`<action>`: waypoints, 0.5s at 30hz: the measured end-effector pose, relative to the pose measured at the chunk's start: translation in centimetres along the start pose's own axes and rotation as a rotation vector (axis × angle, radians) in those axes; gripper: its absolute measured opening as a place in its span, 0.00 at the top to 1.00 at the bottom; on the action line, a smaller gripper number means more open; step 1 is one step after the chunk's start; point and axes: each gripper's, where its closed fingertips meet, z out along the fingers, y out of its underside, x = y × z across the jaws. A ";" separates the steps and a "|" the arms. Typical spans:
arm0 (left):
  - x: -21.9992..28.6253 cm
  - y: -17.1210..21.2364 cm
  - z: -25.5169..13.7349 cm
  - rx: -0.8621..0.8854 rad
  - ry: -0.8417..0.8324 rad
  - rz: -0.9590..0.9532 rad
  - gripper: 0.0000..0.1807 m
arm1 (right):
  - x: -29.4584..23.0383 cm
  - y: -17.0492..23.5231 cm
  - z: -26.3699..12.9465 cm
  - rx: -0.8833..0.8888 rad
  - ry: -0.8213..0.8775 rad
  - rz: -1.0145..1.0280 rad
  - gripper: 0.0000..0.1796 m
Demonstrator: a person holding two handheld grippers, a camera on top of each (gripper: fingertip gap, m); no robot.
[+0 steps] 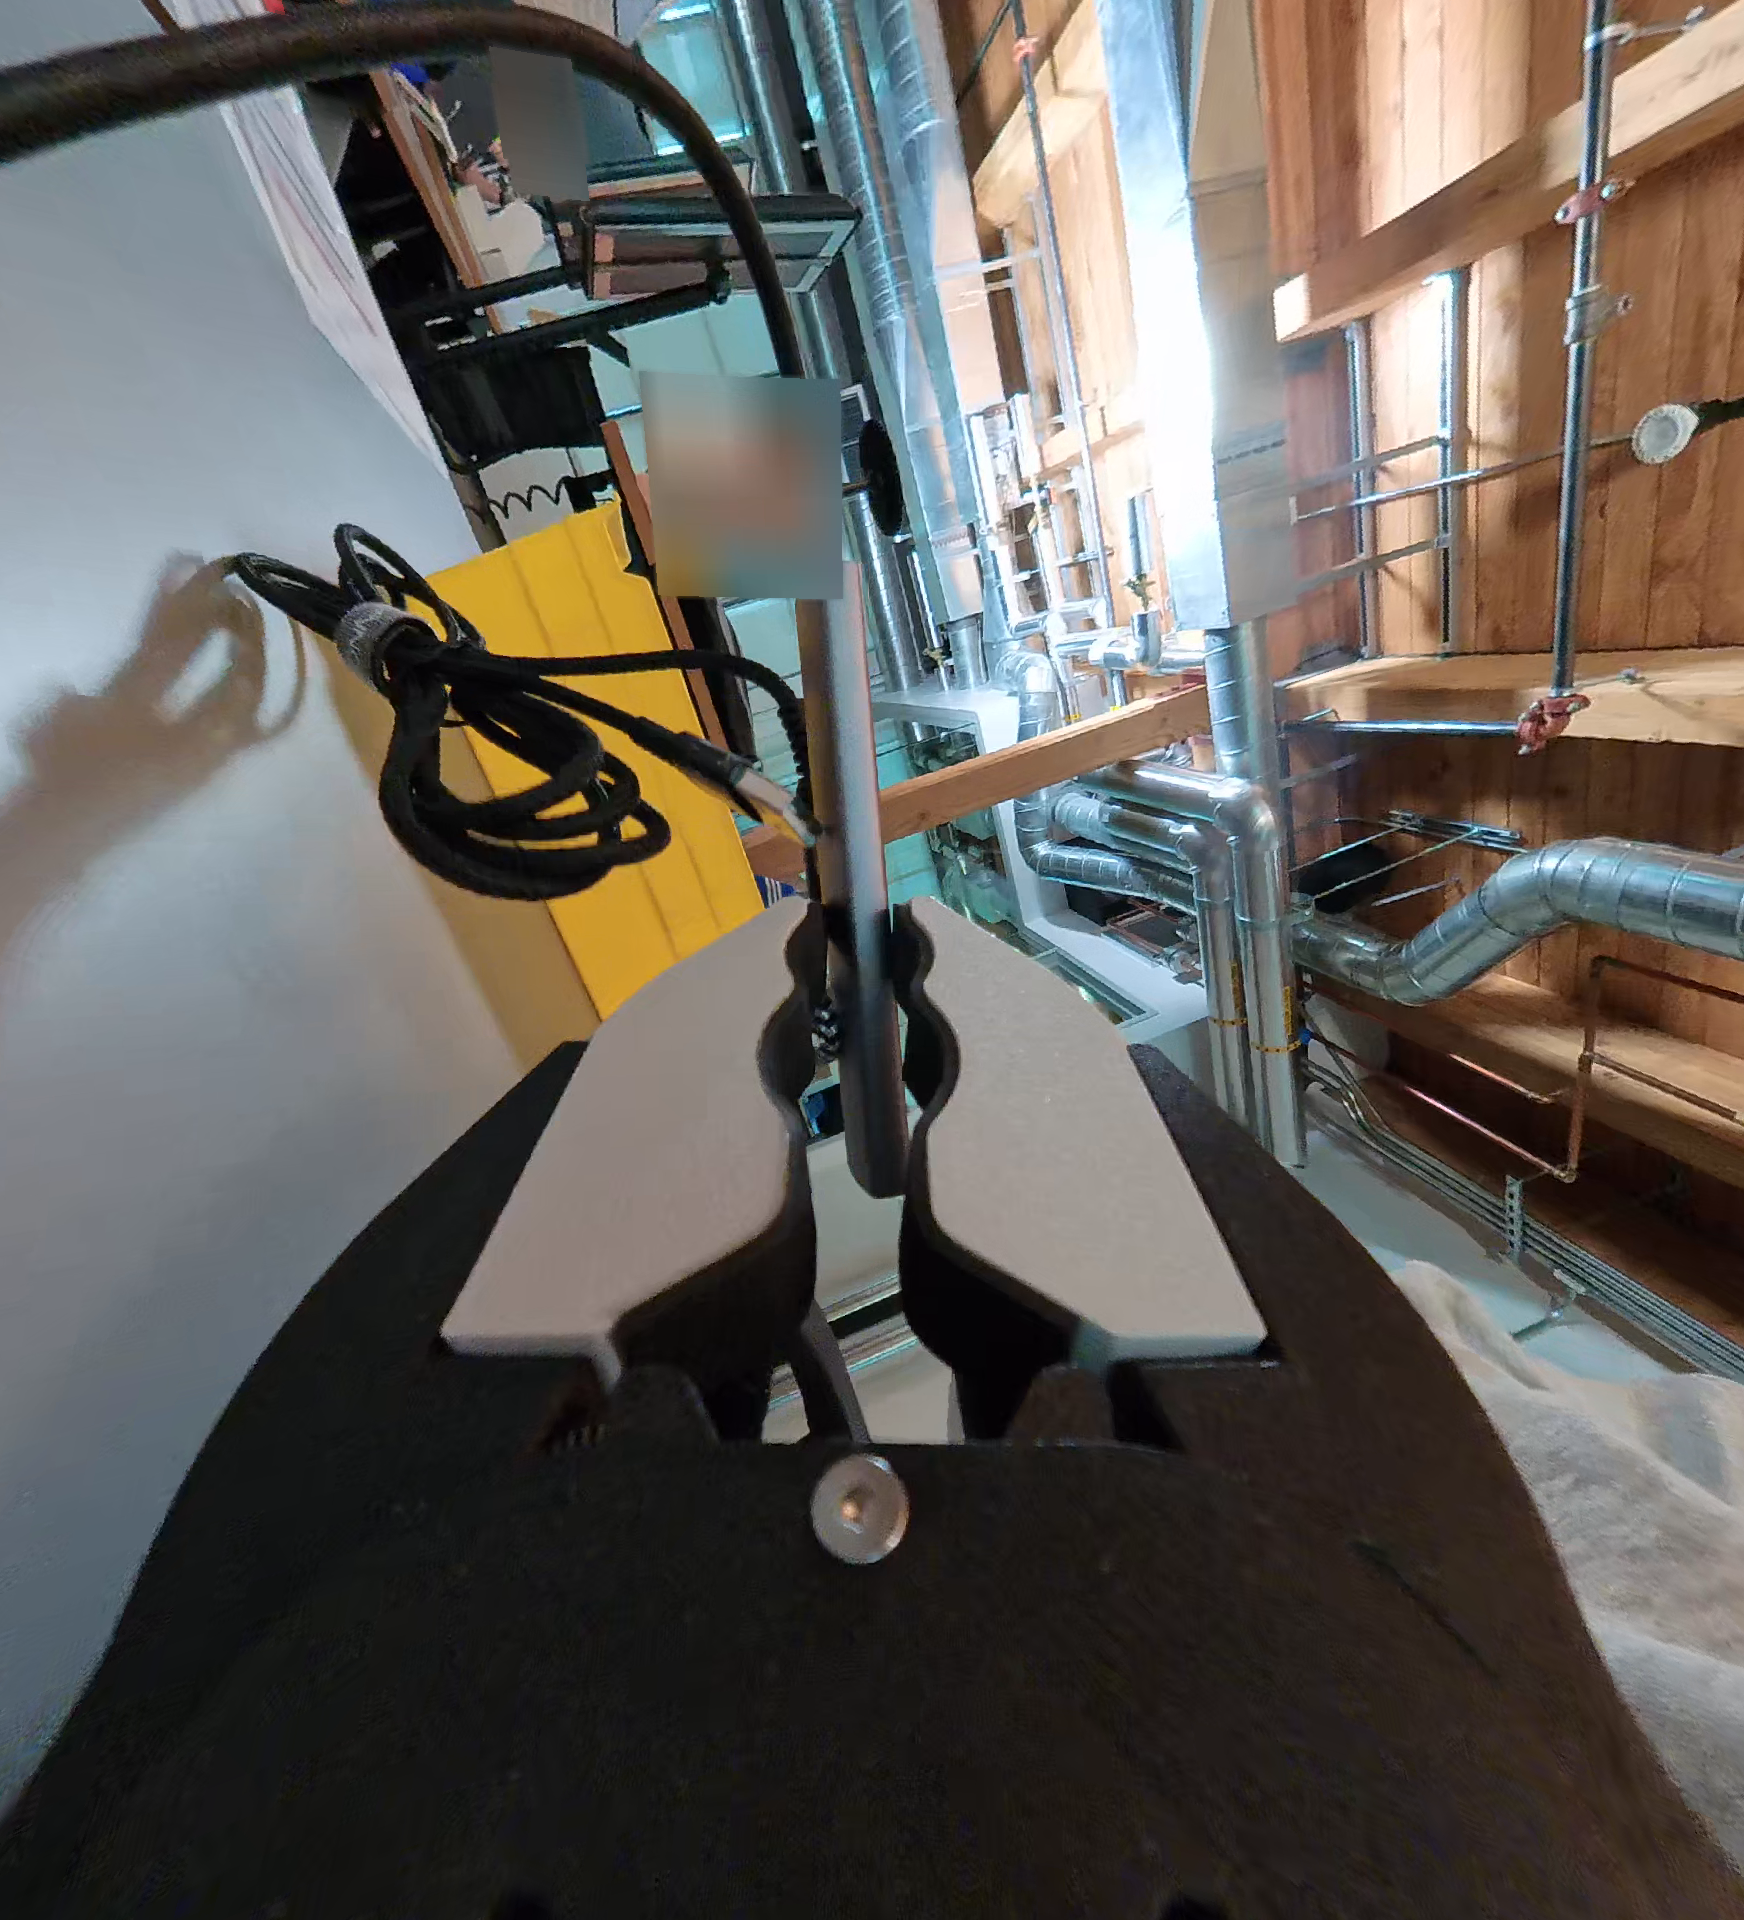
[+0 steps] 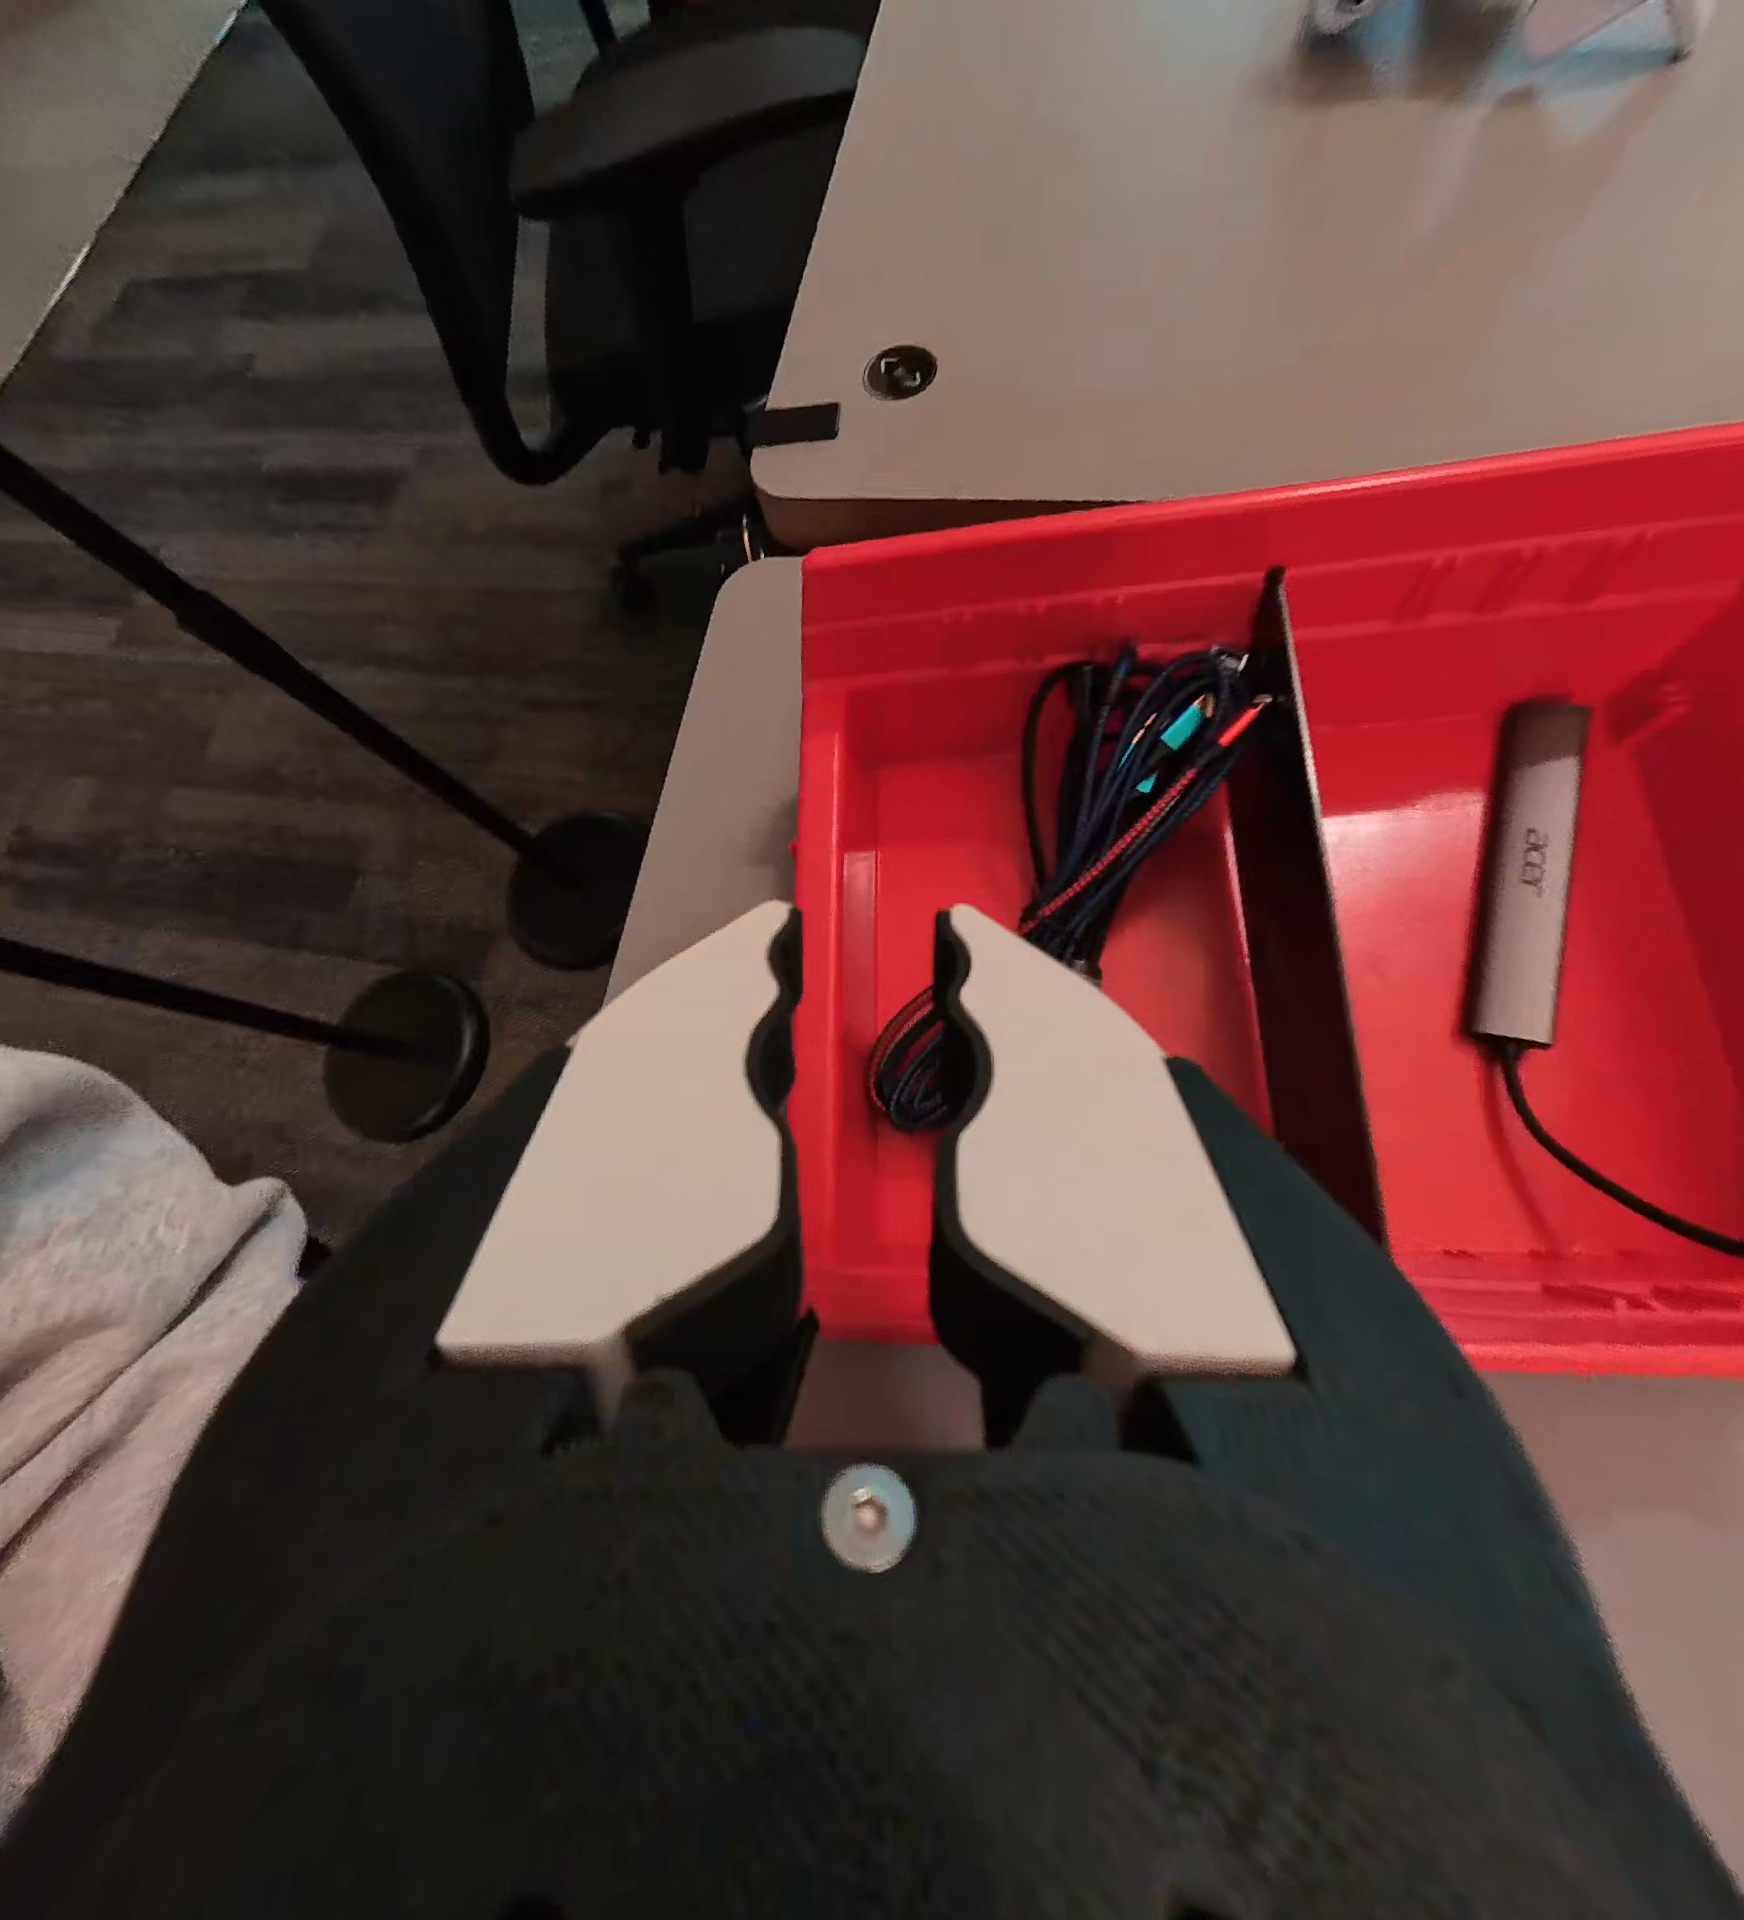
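My left gripper (image 1: 852, 914) is shut on a slim grey metal hub (image 1: 847, 748) and holds it up in the air, edge-on between the jaws. A coiled black braided cable (image 1: 494, 748), tied with a strap, hangs from the hub to the left. My right gripper (image 2: 866, 925) is open and empty, over the left wall of a red bin (image 2: 1263, 520). The bin's left compartment holds a bundle of dark blue and red cables (image 2: 1138, 769). A dark divider (image 2: 1283, 883) splits the bin. Another grey hub (image 2: 1528, 862) with a black lead lies in the right compartment.
A yellow bin (image 1: 587, 644) stands on the white table (image 1: 120, 935) behind the hanging cable. Metal pipes (image 1: 1574, 914) and wooden beams fill the right. In the right wrist view, an office chair (image 2: 619, 208), two round stand bases (image 2: 411, 1049) and a grey cloth (image 2: 37, 1299) lie left of the table (image 2: 1263, 260).
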 end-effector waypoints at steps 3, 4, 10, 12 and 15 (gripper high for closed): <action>-0.6 -0.8 -0.7 0.017 -0.028 0.031 0.93 | 1.8 0.4 0.3 -0.040 0.098 -0.057 0.86; -0.9 -1.1 -0.9 0.024 -0.039 0.033 0.93 | 2.6 0.8 0.6 -0.076 0.142 -0.095 0.88; -1.9 -1.7 -1.7 0.032 -0.096 0.056 0.93 | 4.8 2.0 4.4 -0.271 0.227 -0.191 0.87; -1.9 -1.4 -1.4 0.018 -0.094 0.057 0.93 | 5.0 2.8 6.0 -0.357 0.214 -0.161 0.81; -1.6 -0.6 -0.6 -0.009 -0.066 0.029 0.93 | 6.0 3.5 8.0 -0.451 0.226 -0.160 0.81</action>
